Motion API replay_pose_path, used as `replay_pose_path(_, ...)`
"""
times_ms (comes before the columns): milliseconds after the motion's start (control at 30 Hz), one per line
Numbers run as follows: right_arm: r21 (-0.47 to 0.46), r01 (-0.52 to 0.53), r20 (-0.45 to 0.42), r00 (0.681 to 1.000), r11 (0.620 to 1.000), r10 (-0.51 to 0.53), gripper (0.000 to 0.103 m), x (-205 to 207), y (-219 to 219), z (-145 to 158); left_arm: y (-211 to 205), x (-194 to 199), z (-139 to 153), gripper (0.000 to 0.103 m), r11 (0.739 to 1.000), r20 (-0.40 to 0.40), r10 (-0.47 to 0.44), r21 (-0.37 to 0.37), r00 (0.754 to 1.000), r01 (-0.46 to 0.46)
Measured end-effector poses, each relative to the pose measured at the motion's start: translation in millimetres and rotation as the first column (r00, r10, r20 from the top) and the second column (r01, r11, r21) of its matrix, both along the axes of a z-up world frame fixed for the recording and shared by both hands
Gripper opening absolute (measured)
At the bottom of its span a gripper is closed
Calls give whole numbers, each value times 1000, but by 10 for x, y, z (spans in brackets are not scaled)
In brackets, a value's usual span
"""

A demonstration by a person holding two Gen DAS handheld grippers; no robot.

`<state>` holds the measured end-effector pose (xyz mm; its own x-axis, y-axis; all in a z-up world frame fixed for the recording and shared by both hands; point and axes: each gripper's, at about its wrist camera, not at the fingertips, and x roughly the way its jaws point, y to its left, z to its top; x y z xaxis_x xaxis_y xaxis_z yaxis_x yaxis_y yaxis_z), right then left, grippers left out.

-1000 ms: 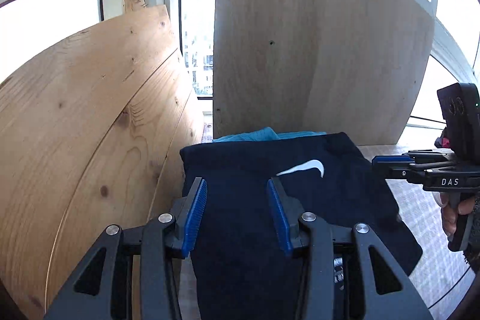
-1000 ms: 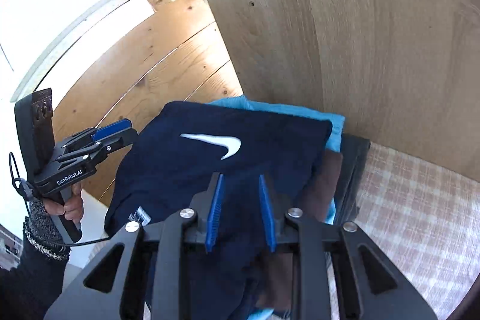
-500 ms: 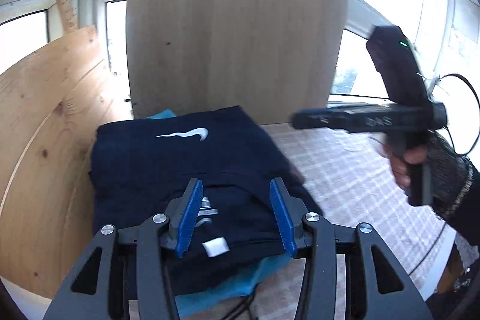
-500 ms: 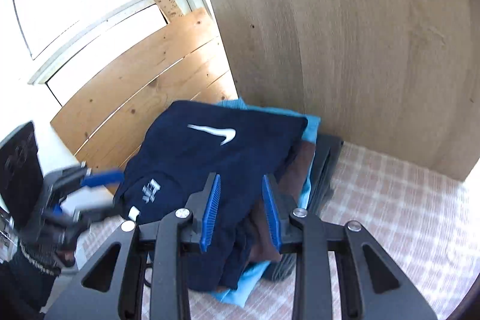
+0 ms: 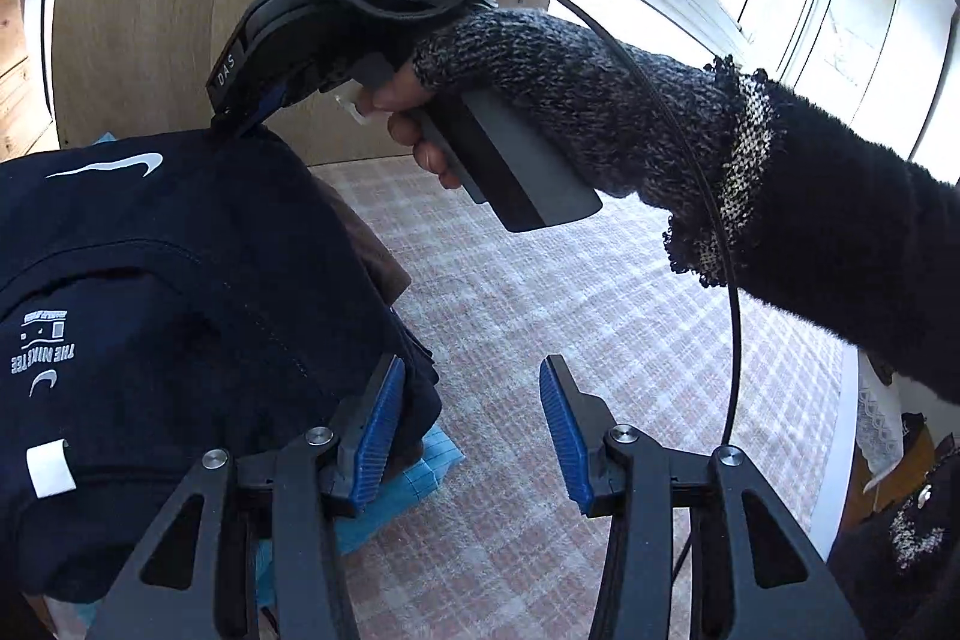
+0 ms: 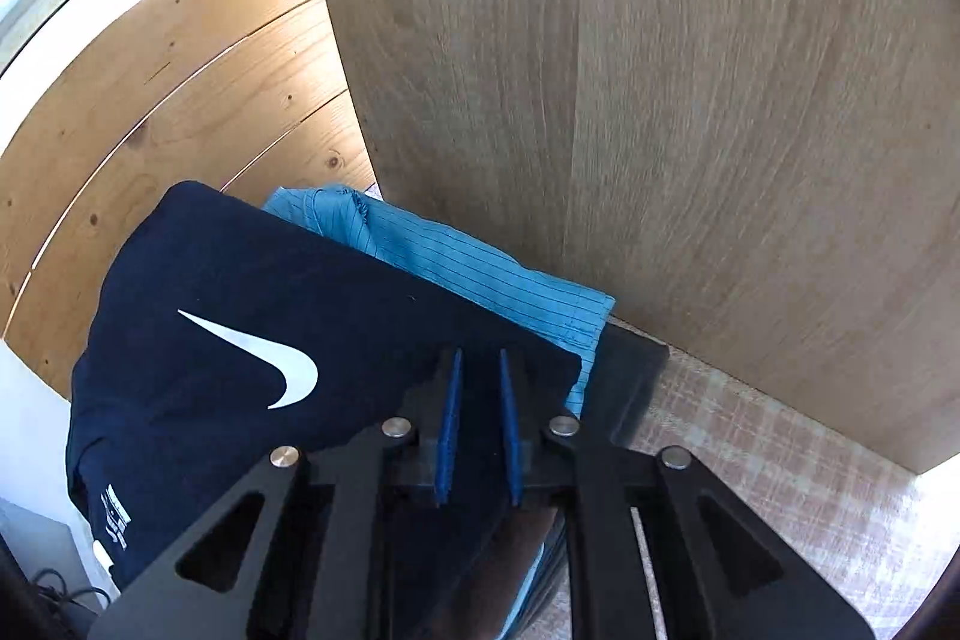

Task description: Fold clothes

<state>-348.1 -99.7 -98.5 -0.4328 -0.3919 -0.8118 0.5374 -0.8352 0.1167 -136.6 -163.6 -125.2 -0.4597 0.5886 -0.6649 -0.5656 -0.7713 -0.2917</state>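
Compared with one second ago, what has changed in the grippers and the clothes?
The right gripper has come forward over the navy T-shirt, its jaws now narrower. The left gripper swung right and now sits at the pile's right edge, jaws open wide, holding nothing. The folded pile stayed in place against the wooden boards.

My left tool (image 5: 474, 427) sits low with its blue-padded fingers (image 5: 377, 427) spread wide apart, nothing between them. My right tool (image 6: 478, 400) has its fingers drawn close together, a narrow slot left between the pads; whether they pinch anything I cannot tell. From the left camera I see my right hand (image 5: 420, 118) in a fingerless knit glove wrapped around the right tool's handle, the dark fuzzy sleeve (image 5: 840, 220) reaching in from the right.
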Motion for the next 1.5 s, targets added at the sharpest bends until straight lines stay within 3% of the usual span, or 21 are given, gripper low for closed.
replay_pose_path(67, 35, -2, -61, 998, 999, 4, 16, 170, 12, 117, -153, 158, 217, 44, 999, -54, 32, 3, 998, -32)
replay_pose_path(133, -8, -24, -78, 997, 1000, 24, 21, 346, 59, 237, -430, 310, 430, 44, 990, -150, 135, -30, 979, -141)
replay_pose_path(200, -47, -48, -80, 996, 998, 44, 35, 552, 84, 305, -752, 436, 610, 47, 958, -254, 255, -65, 933, -279)
replay_pose_path(233, -52, -58, -82, 995, 997, 54, 37, 638, 65, 311, -930, 430, 624, 46, 930, -288, 318, -87, 903, -356)
replay_pose_path(267, -46, -68, -89, 994, 997, 64, 39, 714, 34, 298, -1102, 415, 589, 46, 908, -282, 369, -97, 886, -409)
replay_pose_path(333, 2, -82, -86, 993, 997, 82, 40, 809, -31, 196, -1402, 276, 348, 46, 886, -175, 431, -100, 885, -452)
replay_pose_path(433, 42, -82, -41, 996, 996, 83, 40, 792, -70, 65, -1490, 207, -89, 43, 893, 11, 437, -126, 899, -433)
replay_pose_path(533, -18, -41, -53, 998, 999, 40, 40, 791, 16, 212, -1418, 338, 96, 43, 896, -70, 415, -140, 907, -421)
replay_pose_path(633, -72, -4, -98, 995, 997, -3, 40, 796, 49, 371, -1485, 205, 562, 46, 893, -173, 432, -56, 885, -446)
replay_pose_path(733, -114, 13, -77, 997, 993, -21, 40, 820, 51, 395, -1534, -210, 735, 49, 868, -233, 468, -61, 853, -493)
replay_pose_path(767, -111, 13, -61, 998, 994, -20, 40, 837, 38, 357, -1551, -352, 779, 50, 860, -246, 479, -63, 843, -506)
replay_pose_path(833, -106, 15, -29, 999, 994, -18, 40, 869, 12, 281, -1613, -678, 648, 50, 858, -167, 492, -73, 854, -508)
replay_pose_path(900, -82, 6, 32, 999, 997, -3, 48, 881, -6, 104, -1642, -821, 453, 50, 841, -96, 507, -159, 856, -516)
replay_pose_path(967, -58, 1, 47, 999, 998, 2, 48, 937, 29, 15, -1605, -847, 269, 53, 801, -52, 539, -275, 840, -531)
replay_pose_path(1067, -71, 65, 12, 998, 995, -64, 48, 1102, 222, 184, -1616, -547, 484, 51, 795, -93, 552, -242, 829, -557)
replay_pose_path(1133, -176, 81, 10, 997, 981, -81, 48, 1288, 369, 304, -1604, -287, 645, 52, 802, -134, 548, -195, 826, -564)
replay_pose_path(1200, -218, 47, 29, 999, 975, -42, 51, 1501, 382, 292, -1591, -33, 794, 60, 809, -171, 545, -150, 821, -568)
replay_pose_path(1267, -144, 26, 42, 999, 989, -20, 51, 1678, 296, 126, -1574, 107, 696, 61, 813, -148, 540, -163, 829, -559)
replay_pose_path(1367, -23, 7, 102, 995, 1000, -4, 51, 1876, 224, -192, -1569, 120, 303, 61, 801, -78, 540, -259, 838, -540)
replay_pose_path(1433, -11, 26, 121, 992, 1000, -25, 51, 2035, 339, -218, -1573, 254, 214, 61, 793, -75, 549, -269, 832, -547)
replay_pose_path(1500, 3, 78, 83, 994, 997, -78, 51, 2242, 529, -112, -1605, 428, 167, 61, 785, -76, 564, -261, 822, -562)
